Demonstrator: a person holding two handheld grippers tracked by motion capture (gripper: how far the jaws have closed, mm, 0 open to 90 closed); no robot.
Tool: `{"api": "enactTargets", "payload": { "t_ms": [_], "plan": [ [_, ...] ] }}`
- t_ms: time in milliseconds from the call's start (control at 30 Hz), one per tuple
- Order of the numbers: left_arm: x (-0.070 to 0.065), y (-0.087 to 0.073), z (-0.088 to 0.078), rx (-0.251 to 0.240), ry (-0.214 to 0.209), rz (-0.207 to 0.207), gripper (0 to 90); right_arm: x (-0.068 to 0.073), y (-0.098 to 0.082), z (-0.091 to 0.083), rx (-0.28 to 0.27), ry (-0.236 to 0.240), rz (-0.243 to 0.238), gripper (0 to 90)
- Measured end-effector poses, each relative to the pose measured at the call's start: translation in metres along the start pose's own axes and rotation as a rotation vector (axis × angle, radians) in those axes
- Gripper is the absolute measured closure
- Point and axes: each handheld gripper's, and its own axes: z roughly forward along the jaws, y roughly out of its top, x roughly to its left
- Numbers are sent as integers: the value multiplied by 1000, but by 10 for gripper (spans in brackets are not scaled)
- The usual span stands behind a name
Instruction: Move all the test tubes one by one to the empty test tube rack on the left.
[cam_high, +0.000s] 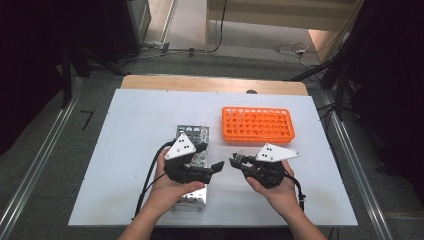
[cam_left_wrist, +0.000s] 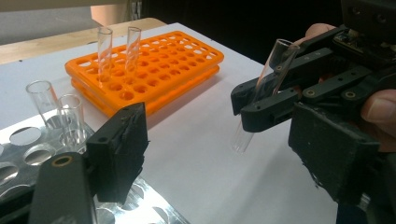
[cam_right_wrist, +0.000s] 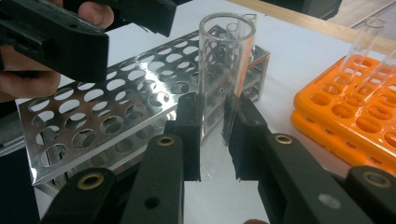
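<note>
One glass tube (cam_right_wrist: 226, 70) sits pinched in the right hand-held gripper (cam_right_wrist: 214, 140), its base hidden; left hand-held gripper (cam_left_wrist: 224, 140) spread.

No text, label, brand, number or sign can be read on anything here.

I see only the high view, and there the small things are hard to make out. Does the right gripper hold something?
Observer: Yes. The right gripper is shut on a clear glass tube; the right gripper view shows its pads pressing the tube's sides.
Operator: And the left gripper, does it carry a tube too?
Observer: No. In the left gripper view the left gripper is open, with nothing between its jaws.
Operator: Are tubes standing in the racks?
Observer: Two stand in the orange rack and two in the metal rack.
</note>
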Motion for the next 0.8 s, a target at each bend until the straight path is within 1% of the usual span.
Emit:
{"api": "enactTargets", "payload": {
  "t_ms": [67,267,300,400,667,800],
  "plan": [
    [-2,0,1,1,-4,5,255,1,0,2,5,0,-8,738],
    [-8,0,5,6,-40,17,383,6,0,5,14,13,-19,738],
    [-9,0,6,10,-38,24,397,7,0,6,18,15,-23,738],
    [-13,0,8,2,-46,21,433,11,0,7,25,22,-30,738],
    [-20,2,10,-3,-66,49,531,19,1,11,36,41,-52,738],
    [-23,2,12,-6,-73,55,585,22,2,12,39,48,-59,738]
  ]
}}
